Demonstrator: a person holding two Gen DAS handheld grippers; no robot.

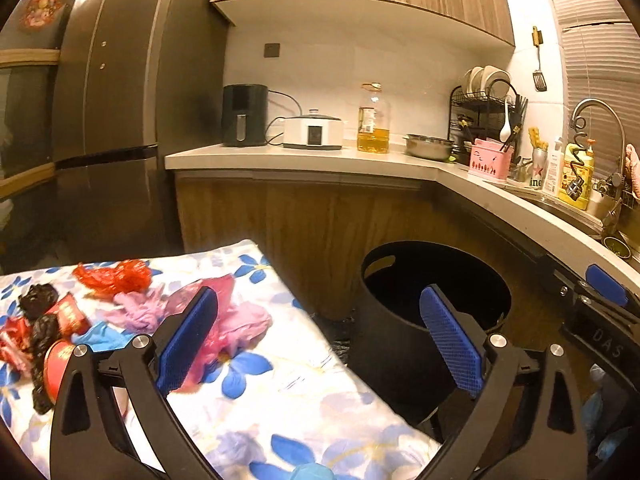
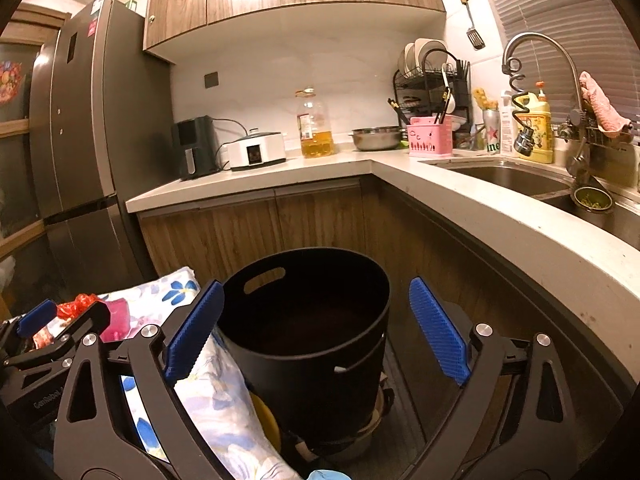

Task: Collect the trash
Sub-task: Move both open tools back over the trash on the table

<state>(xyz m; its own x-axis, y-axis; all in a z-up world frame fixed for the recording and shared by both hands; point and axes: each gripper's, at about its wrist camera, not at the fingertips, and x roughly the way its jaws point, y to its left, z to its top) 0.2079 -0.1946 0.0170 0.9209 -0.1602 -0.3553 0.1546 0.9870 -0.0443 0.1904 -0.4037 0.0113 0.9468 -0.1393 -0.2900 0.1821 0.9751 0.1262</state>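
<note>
Left view shows trash (image 1: 132, 304) on cloth; right view, sink (image 2: 508, 178).

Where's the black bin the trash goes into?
The black bin stands on the floor before the wooden cabinets, right of the flowered cloth.

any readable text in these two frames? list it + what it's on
"DAS": on the body of the right gripper, seen from the left wrist view.
"GenRobot": partly cut off, on the body of the left gripper, seen from the right wrist view.
"ine": part of a longer word, on the green can with a red star by the sink.
Yellow bottle label, oil bottle label, fridge stickers, red wrappers: too blurred to read.
</note>
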